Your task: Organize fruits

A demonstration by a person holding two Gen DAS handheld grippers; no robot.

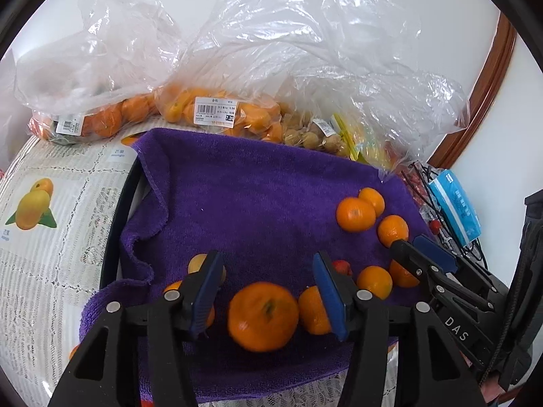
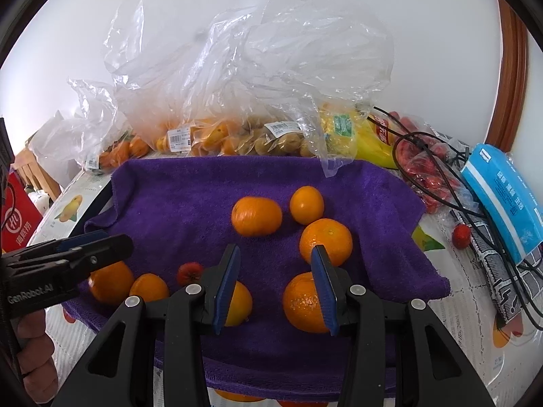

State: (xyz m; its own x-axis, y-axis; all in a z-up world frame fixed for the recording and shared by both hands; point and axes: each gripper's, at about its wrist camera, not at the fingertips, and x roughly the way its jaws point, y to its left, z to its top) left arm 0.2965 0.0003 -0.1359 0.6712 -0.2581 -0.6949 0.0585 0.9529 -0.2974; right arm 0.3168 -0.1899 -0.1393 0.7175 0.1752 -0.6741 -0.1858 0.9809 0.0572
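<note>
Purple towel (image 1: 258, 190) over a tray on the lace-covered table, bagged fruit (image 1: 217, 112) piled along the back by the white wall. Left claw (image 1: 268, 291) spread wide and holding nothing, big orange (image 1: 263, 315) sitting right between the fingers, slightly blurry, maybe rolling. Roundish, so no real long axis to fuss over. Right claw (image 2: 276, 285) also released and empty, oranges just outside each finger. Left clearly nearer. Neighbour orange (image 1: 314, 310) touching the right finger, tight there; loads of bare towel further back
</note>
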